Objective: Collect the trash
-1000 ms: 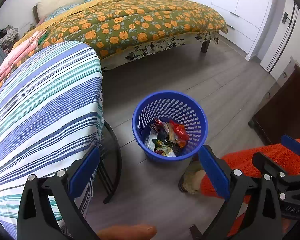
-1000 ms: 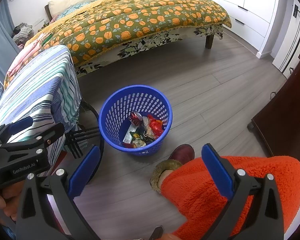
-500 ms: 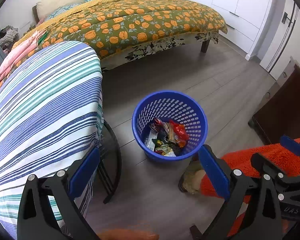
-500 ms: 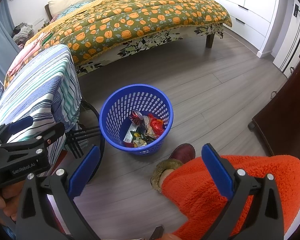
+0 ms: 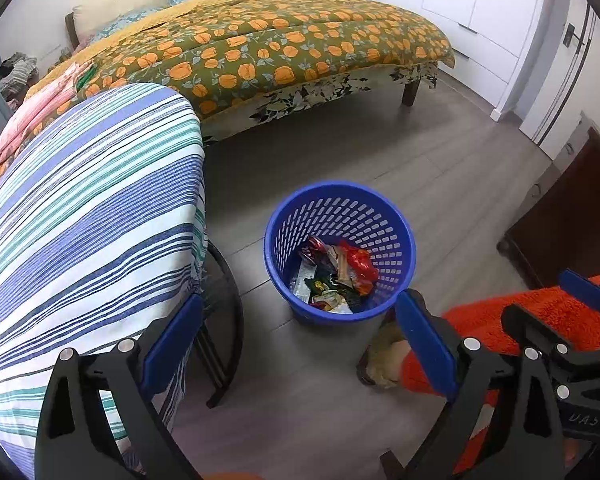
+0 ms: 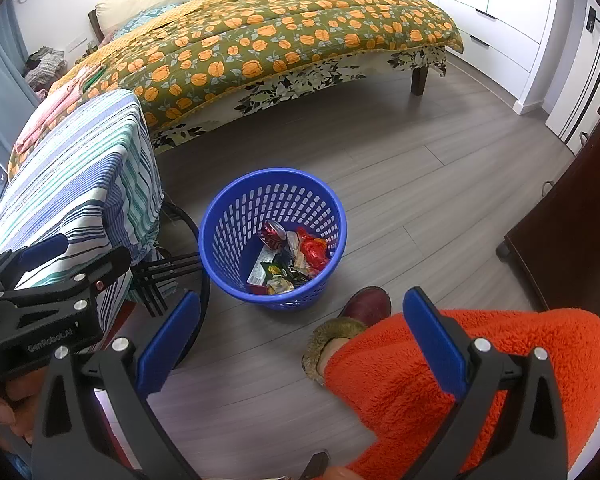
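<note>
A blue perforated basket (image 5: 396,236) (image 6: 332,216) stands on the grey wood floor and holds crumpled wrappers (image 5: 334,276) (image 6: 292,260) and a red can (image 6: 273,234). My left gripper (image 5: 300,336) hovers above and in front of the basket, open, nothing between its blue pads. My right gripper (image 6: 300,336) is also open and empty, a little nearer than the basket. The left gripper's black body (image 6: 40,292) shows at the left of the right wrist view.
A table under a striped cloth (image 5: 80,216) (image 6: 80,172) stands left of the basket on black legs (image 5: 224,320). A bed with an orange-flowered quilt (image 5: 280,48) fills the back. A dark cabinet (image 5: 572,208) stands right. A person's orange fleece leg (image 6: 460,384) and slipper (image 6: 366,304) are beside the basket.
Almost nothing has moved. A fingertip that showed at the bottom edge of the left wrist view a second ago has dropped out of sight.
</note>
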### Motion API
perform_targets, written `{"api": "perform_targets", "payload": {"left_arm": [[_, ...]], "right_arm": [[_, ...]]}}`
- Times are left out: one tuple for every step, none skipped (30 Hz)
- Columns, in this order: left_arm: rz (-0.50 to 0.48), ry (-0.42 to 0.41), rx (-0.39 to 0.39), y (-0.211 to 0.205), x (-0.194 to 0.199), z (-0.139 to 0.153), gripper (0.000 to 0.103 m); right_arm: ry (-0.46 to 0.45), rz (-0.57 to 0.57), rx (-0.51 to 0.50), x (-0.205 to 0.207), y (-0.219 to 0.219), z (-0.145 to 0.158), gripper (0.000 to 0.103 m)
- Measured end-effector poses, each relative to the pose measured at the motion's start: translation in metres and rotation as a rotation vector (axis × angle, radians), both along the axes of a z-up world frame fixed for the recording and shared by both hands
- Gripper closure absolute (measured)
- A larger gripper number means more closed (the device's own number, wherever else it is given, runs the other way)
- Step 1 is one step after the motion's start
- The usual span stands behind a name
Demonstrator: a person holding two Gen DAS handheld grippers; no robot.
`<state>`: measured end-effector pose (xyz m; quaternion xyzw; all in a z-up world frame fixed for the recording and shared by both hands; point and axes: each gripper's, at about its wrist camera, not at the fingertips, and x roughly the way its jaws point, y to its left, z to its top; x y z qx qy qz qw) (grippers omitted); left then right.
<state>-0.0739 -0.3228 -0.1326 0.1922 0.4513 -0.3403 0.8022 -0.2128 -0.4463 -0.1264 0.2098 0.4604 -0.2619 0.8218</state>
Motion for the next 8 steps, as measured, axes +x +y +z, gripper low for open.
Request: {"api": "perform_targets", "payload": {"left_arm": [[0.006,0.002,0.004,0.0005,0.0003,-0.0005,0.007],[0.007,0.014,0.007,0.0004,0.0024,-0.0007,0.007],[0.005,0.033,0.005,0.0006,0.0036,-0.0011,0.007],[0.007,0.049,-0.001,0.0016,0.0043,-0.0015,0.007],[0.01,0.047,-0.002,0.0022,0.0045,-0.0012,0.007],[0.01,0.043,-0.001,0.0026,0.004,-0.0006,0.007],[0.008,0.042,-0.001,0.0027,0.0035,-0.0001,0.007],[0.007,0.043,-0.002,0.0024,0.0041,0.0003,0.007]], "right_arm": [[0.0,0.0,0.0,0.0,-0.0001,0.0,0.005],[0.0,0.0,0.0,0.0,-0.0002,0.0,0.005],[0.001,0.0,0.0,0.0,-0.0003,0.0,0.005],[0.001,0.001,0.0,0.0,-0.0004,0.0,0.005],[0.001,0.0,0.0,0.0,-0.0004,0.0,0.005],[0.001,0.0,0.0,0.0,-0.0002,0.0,0.005],[0.002,0.0,0.001,0.0,0.0002,-0.0002,0.005],[0.002,-0.001,0.001,-0.0001,0.0003,-0.0002,0.005]]}}
